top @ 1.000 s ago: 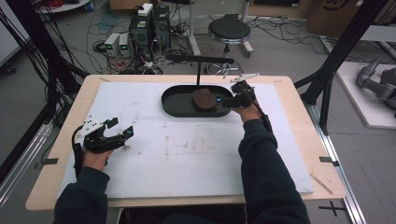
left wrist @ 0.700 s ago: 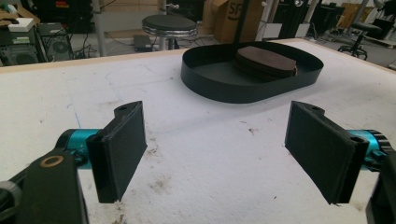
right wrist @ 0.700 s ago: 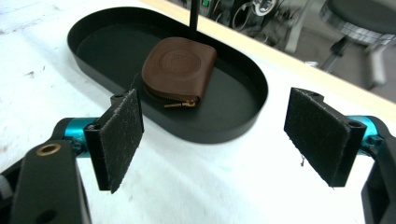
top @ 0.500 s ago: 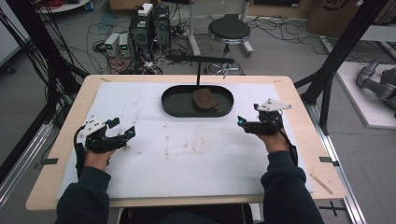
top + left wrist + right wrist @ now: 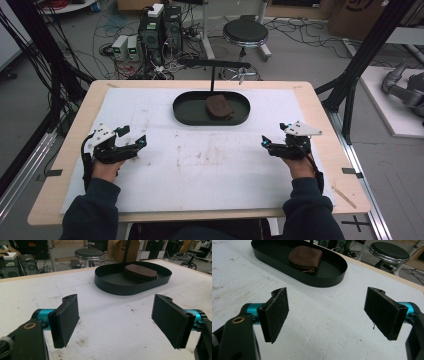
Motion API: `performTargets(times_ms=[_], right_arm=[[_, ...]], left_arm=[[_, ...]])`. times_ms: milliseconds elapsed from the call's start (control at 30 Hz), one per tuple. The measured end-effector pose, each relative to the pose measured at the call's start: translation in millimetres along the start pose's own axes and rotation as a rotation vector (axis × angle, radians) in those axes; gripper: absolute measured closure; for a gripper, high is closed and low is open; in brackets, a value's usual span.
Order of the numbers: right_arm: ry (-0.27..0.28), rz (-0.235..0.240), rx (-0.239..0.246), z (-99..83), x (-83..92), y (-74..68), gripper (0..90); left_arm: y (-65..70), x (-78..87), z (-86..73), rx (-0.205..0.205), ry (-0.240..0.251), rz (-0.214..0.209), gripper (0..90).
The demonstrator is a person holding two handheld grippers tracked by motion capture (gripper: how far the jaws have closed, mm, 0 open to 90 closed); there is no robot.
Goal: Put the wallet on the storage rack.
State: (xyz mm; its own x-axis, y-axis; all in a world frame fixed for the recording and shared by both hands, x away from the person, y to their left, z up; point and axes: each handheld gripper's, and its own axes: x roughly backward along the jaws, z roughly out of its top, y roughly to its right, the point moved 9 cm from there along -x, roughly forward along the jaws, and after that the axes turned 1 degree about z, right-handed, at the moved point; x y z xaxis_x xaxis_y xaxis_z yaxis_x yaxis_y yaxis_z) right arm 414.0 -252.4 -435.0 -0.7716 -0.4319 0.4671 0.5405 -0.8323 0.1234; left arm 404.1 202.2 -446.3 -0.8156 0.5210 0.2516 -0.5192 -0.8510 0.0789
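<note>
Two grippers, left gripper (image 5: 131, 141) and right gripper (image 5: 273, 145), sit agape low in frame; brown pouch (image 5: 219, 106) lies in the black tray (image 5: 186, 111) above centre.

Brown pouch (image 5: 140, 272) partly hidden behind tray wall (image 5: 130, 287); stool (image 5: 389, 251) cropped.

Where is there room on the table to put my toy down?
Plenty: the white mat lies bare between the left gripper and right gripper, up to the black oval tray. The tray's right half holds a brown pouch; its left half is free.
</note>
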Motion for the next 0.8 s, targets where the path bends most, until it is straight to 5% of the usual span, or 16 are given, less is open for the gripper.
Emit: performTargets(times_ms=[800], right_arm=[[-0.033,-0.008,0.011,-8.6,-0.7,0.9,20.2]], left_arm=[[1.8,0.1,0.9,-0.016,0.002,-0.004,21.9]])
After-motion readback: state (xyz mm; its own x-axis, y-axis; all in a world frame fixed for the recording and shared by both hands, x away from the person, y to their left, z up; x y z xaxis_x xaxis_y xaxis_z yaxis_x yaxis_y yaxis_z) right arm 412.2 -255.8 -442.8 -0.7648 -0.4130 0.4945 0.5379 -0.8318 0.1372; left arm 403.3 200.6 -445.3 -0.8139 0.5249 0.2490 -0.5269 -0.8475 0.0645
